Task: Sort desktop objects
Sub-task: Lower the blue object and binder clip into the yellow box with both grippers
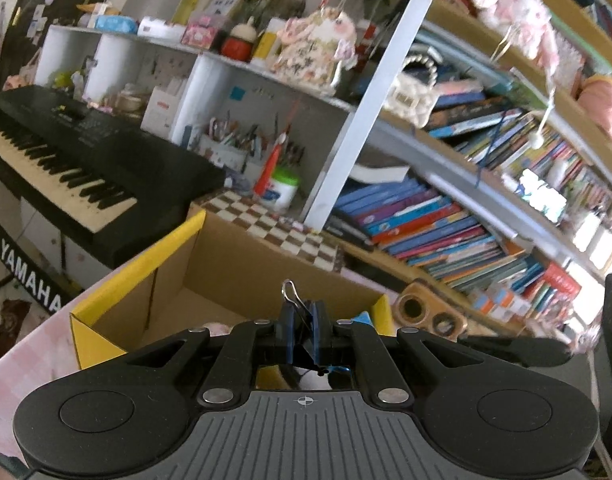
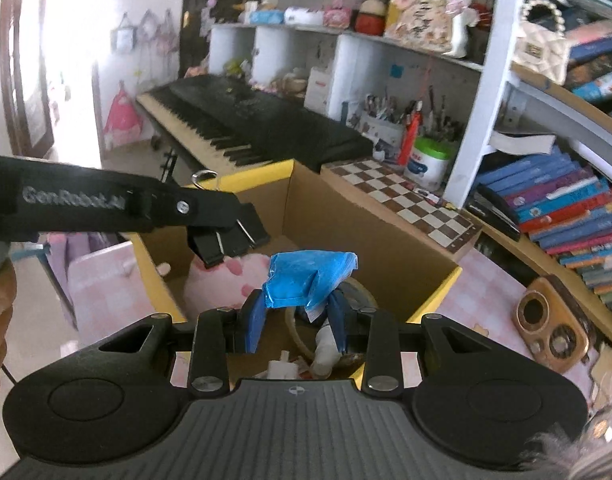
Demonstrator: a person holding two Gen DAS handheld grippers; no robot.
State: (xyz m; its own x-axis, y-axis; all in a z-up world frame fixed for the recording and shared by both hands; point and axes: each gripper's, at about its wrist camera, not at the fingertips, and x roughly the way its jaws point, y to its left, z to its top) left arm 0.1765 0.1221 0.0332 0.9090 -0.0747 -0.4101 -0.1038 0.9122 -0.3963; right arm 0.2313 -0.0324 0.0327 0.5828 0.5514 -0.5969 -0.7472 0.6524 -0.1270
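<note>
Right tongs (image 2: pixel 295 312): you grip a blue packet (image 2: pixel 310 276), lower centre, directly over the open box (image 2: pixel 406 240).
Left tongs (image 2: pixel 225 236): you hold binder clips (image 2: pixel 229 242), left of centre, above the box's far-left corner.
Nearer: right.

A lived-in home room, part study, part music corner.

At my left stands a Yamaha keyboard (image 1: pixel 65 160); on the right, bookshelves (image 1: pixel 486 208) crammed with children's books. Upper centre, white cubbies (image 2: pixel 346 64) hold pen pots, plush toys and trinkets, a chessboard (image 2: pixel 406 200) below.
</note>
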